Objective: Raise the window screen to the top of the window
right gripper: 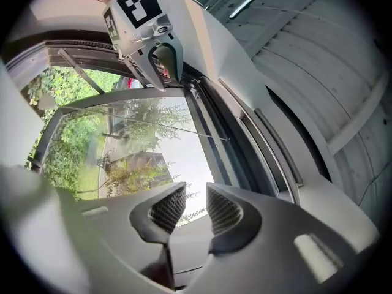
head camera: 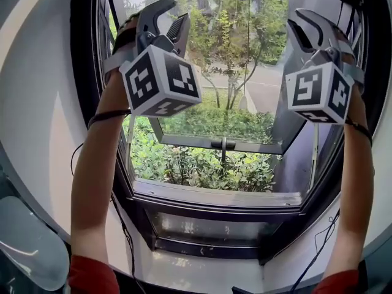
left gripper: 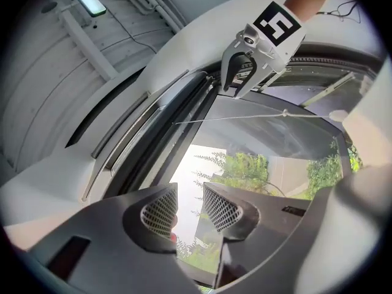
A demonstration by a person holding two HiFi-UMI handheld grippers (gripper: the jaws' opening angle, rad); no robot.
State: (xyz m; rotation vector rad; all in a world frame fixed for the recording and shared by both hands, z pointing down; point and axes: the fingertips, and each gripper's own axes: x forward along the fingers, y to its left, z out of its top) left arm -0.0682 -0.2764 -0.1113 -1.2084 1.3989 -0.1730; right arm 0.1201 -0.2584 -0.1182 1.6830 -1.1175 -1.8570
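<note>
The screen (left gripper: 245, 117) shows to us only as a thin rail crossing high up in the window (head camera: 214, 208), close under the top frame. In the head view the glass below looks clear, with no mesh over the shrubs outside, and the pane (head camera: 220, 143) hangs tilted outward. Whether the rail touches the top frame we cannot tell: the head view cuts the top off and the gripper views bend it.

We hold both grippers up in front of the glass, pointing upward. The left gripper (head camera: 170, 18) has its fingers spread with only daylight between the pads. The right gripper (head camera: 315, 32) is the same, fingers parted and empty. Neither touches the rail, which sits above and beyond both.

We judge the lift itself largely done, and the step in hand to be the check after letting go. If a gap remains above the rail, the next move calls for reaching back up, taking the rail evenly on both sides, and pushing it straight up so it does not skew in its tracks.
</note>
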